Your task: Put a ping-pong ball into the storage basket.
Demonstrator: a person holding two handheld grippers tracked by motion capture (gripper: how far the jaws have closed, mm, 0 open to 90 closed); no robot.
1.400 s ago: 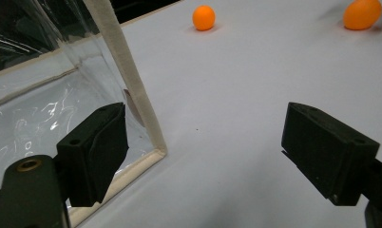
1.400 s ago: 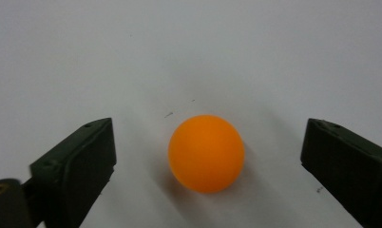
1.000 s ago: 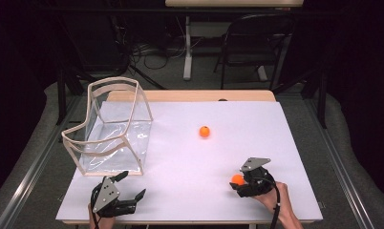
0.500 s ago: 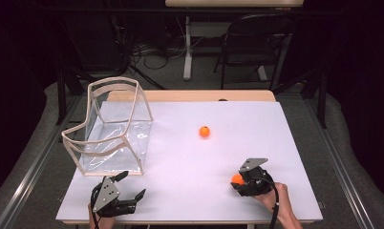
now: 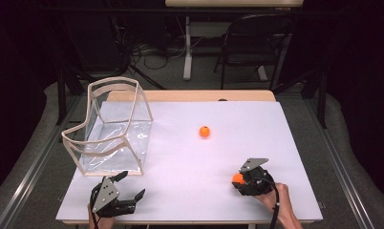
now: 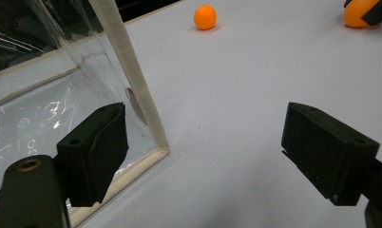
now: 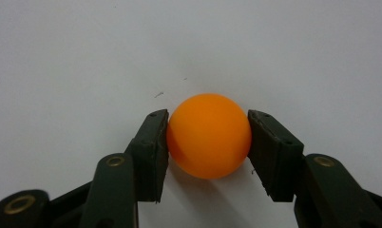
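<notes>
Tabletop of flat white board (image 5: 190,143) carries all items, and its layout matches the frames from a second ago, with neither hand displaced. Largest item is the clear plastic bin with a cream fabric-bound rim (image 5: 109,129), standing upright at the far left of the board; in the left gripper view one cream corner post (image 6: 132,80) rises just beyond the near jaw. Left gripper (image 5: 125,191) sits at the near left edge, just in front of that bin, its black jaws spread wide with nothing between them. Right gripper (image 5: 239,180) rests at the near right of the board in the person's hand (image 5: 276,200). Its jaws have just been closing and now clamp the small orange ball (image 7: 209,135) from both sides, pads (image 7: 153,147) pressing against it, the ball down at the white surface; a second ago the same ball lay between wider jaws. Second small orange ball (image 5: 205,131) lies loose near the board's centre, well apart from both grippers and from the bin, unmoved.
</notes>
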